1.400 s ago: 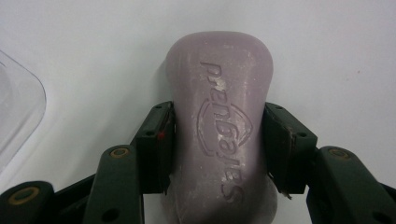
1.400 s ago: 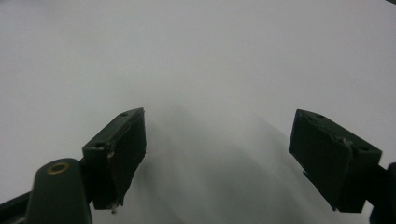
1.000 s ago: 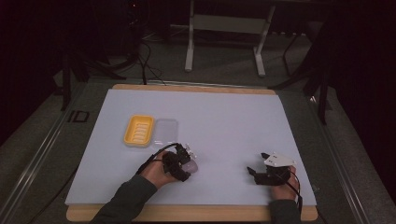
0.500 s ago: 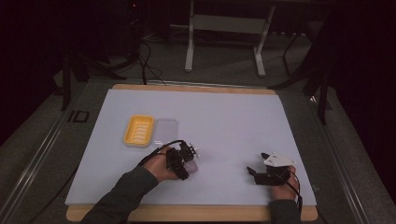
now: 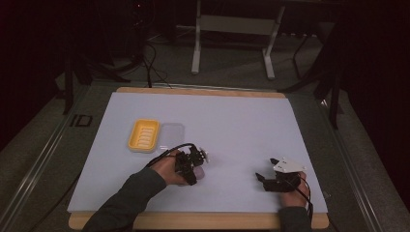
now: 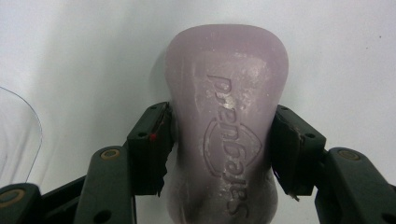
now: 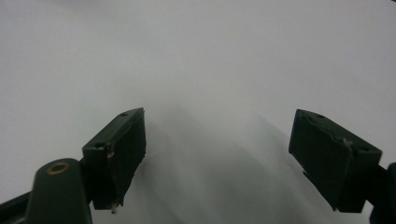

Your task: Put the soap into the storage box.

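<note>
right gripper [image 7: 217, 158] (jaws apart) over white table [image 7: 210, 56]

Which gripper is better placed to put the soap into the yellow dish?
Left. The left gripper already clamps the soap bar near the yellow dish; the right gripper is open, farther away.

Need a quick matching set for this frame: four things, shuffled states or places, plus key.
Things:
1. soap bar
2. yellow soap dish
3. right gripper
4. clear lid

States or places:
A. open, nothing between the jaws
B. clamped between the left gripper jaws
C. flat on the mat, right of the yellow dish
D. far left area of the mat

Pairs: 1-B, 2-D, 3-A, 4-C
</note>
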Demonstrator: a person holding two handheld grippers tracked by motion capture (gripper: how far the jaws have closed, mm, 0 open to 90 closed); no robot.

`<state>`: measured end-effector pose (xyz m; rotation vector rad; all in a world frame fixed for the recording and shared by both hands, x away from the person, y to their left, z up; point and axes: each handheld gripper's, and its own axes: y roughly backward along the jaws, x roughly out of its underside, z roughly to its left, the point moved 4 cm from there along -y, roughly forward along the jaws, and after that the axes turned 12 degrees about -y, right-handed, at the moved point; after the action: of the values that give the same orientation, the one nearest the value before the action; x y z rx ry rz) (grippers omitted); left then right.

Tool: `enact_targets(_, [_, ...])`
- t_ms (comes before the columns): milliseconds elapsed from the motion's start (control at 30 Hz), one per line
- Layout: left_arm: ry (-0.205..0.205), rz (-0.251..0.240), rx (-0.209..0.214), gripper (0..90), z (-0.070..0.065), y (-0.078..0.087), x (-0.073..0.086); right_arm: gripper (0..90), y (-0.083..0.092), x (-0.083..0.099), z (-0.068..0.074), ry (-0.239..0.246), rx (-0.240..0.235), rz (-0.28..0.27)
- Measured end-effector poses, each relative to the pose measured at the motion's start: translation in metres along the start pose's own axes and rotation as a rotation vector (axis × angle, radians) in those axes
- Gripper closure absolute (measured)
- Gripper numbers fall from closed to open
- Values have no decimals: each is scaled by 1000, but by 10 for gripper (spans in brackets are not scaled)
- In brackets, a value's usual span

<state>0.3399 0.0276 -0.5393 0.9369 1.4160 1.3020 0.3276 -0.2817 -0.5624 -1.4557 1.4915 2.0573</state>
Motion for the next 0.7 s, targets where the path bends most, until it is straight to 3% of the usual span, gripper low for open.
enact_targets(700, [-5, 76, 9, 449, 0, 0, -8, 184, 0, 0, 0, 0, -2, 0])
